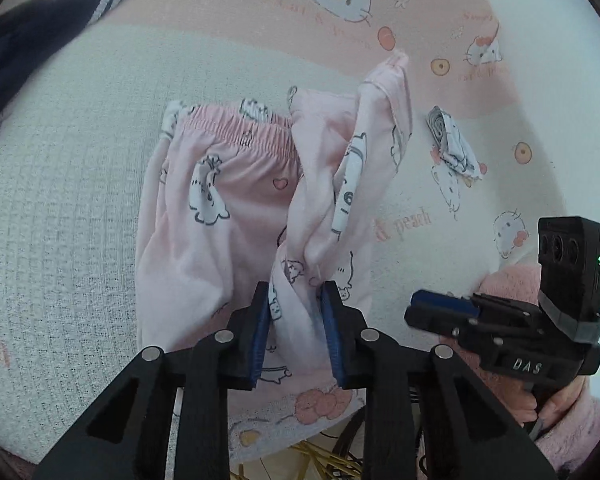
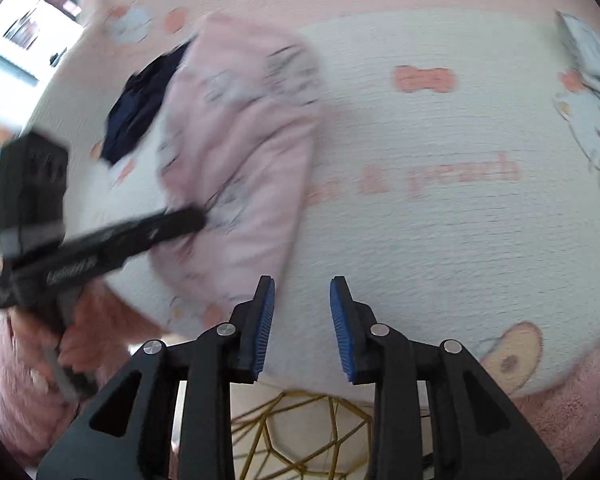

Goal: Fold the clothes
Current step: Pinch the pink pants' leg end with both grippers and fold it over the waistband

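Observation:
Pink pyjama pants (image 1: 220, 208) with white cat prints lie crumpled on the bed sheet, elastic waistband (image 1: 236, 128) at the far side. One leg is bunched up into a ridge running toward me. My left gripper (image 1: 296, 312) is shut on the near end of that bunched leg, with fabric filling the gap between its blue pads. In the blurred right wrist view the pants (image 2: 244, 152) lie at left, with the left gripper (image 2: 196, 218) touching them. My right gripper (image 2: 302, 304) stands open over bare sheet, nothing between its fingers; it also shows at the right (image 1: 424, 306).
A navy garment (image 1: 24, 44) with striped cuff lies at the far left. A small folded white and grey cloth (image 1: 454, 144) sits right of the pants. The cartoon-print sheet (image 1: 80, 200) ends at the near bed edge, over a gold wire frame (image 2: 300, 420). Pink fluffy sleeves (image 1: 580, 432) hold both grippers.

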{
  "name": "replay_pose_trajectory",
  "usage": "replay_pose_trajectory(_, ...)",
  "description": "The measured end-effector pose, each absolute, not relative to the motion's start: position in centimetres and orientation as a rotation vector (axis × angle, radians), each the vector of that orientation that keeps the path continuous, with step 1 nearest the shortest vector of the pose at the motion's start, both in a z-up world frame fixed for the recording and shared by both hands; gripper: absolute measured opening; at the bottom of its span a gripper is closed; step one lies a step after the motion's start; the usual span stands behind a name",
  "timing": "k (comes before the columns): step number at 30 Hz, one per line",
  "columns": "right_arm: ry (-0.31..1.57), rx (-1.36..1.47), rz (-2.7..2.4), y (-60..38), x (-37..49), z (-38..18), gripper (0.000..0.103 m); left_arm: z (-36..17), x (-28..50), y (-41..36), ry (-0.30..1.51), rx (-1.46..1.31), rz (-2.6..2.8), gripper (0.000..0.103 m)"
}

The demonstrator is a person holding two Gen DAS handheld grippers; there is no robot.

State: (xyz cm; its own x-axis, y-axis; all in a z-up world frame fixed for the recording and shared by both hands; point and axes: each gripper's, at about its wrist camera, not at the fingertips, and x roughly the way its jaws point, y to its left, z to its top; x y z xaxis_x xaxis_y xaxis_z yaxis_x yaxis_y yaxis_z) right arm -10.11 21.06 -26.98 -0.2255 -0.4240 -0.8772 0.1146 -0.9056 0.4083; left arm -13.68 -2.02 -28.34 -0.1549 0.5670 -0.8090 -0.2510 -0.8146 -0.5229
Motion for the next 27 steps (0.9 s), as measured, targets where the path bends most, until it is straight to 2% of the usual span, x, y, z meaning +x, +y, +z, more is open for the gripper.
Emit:
replay_pose_trajectory(2,-0.398,1.672,-2.201,20.9,-10.5,-26.9,0.030,-29.1,-13.9,-2.4,-0.376,-1.614,2.001,0.027)
replay_pose_trajectory(4,-0.388,1.655,-2.197,20.2,-10.6,-26.9,0.030,-28.4,-13.6,-2.4,-0.350,-1.591,2.041,0.015)
replay_pose_trajectory(5,-0.373,1.651,-2.193,19.8,-10.5,-26.9,0.030,-27.9,-13.4,-2.6,-0.337,-1.578,2.061,0.013)
replay_pose_trajectory(10,-0.266,1.626,-2.199,18.0,-9.8,-26.7,0.030,-24.4,-12.2,-5.0,-0.410,-1.514,2.115,0.013)
replay_pose_trajectory(15,-0.113,1.497,-2.255,15.5,-9.8,-24.7,0.030,-24.3,-11.5,-7.6,-0.435,-1.574,2.183,0.011)
replay_pose_trajectory(18,-0.069,1.482,-2.243,14.1,-10.2,-24.7,0.030,-26.0,-11.8,-8.4,-0.490,-1.628,2.162,0.006)
replay_pose_trajectory(25,-0.157,1.601,-2.254,16.5,-10.6,-26.7,0.030,-27.7,-13.2,-7.7,-0.576,-1.628,2.061,0.008)
replay_pose_trajectory(26,-0.170,1.617,-2.250,17.1,-10.6,-27.0,0.030,-27.5,-13.3,-7.5,-0.592,-1.609,2.052,0.011)
replay_pose_trajectory(27,-0.184,1.633,-2.240,17.3,-10.6,-27.5,0.030,-27.3,-13.4,-7.4,-0.614,-1.584,2.040,0.020)
